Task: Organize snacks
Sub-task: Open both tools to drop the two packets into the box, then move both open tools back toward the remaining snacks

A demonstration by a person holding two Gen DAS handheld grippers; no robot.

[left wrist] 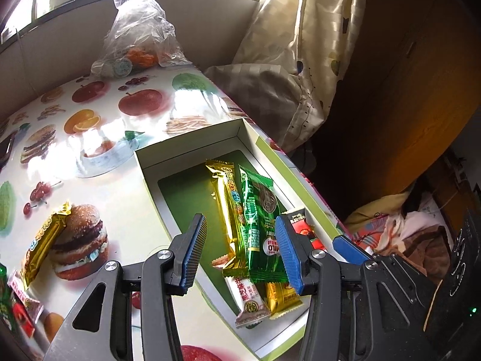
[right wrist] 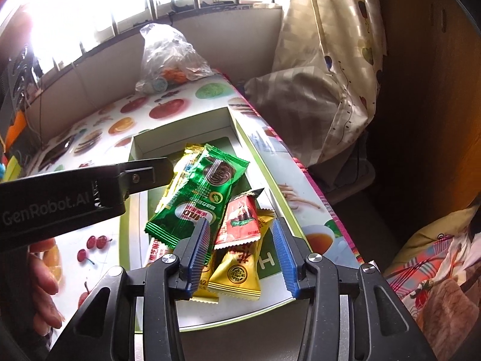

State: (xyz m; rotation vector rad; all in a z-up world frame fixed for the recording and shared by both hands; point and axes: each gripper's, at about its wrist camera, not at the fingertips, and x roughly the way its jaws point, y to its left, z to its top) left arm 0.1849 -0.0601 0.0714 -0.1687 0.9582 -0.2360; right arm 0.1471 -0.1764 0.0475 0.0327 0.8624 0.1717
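A shallow white box (left wrist: 192,143) with a green bottom lies on the fruit-print table and holds several snack packets. In the left wrist view my left gripper (left wrist: 241,219) hovers open over a long gold packet (left wrist: 227,207) and a green packet (left wrist: 258,210); nothing is pinched. A red packet (left wrist: 303,225) shows behind its right finger. Another gold packet (left wrist: 42,240) lies outside the box at the left. In the right wrist view my right gripper (right wrist: 240,222) stands open above the red packet (right wrist: 237,228) and a gold packet (right wrist: 237,273), beside the green packet (right wrist: 198,192).
A crumpled plastic bag (left wrist: 141,36) sits at the table's far end. More packets (left wrist: 18,310) lie at the near left. The table's right edge (right wrist: 315,186) drops to bedding and a curtain (right wrist: 345,60). A hand (right wrist: 45,276) holds the left gripper's black body (right wrist: 90,189).
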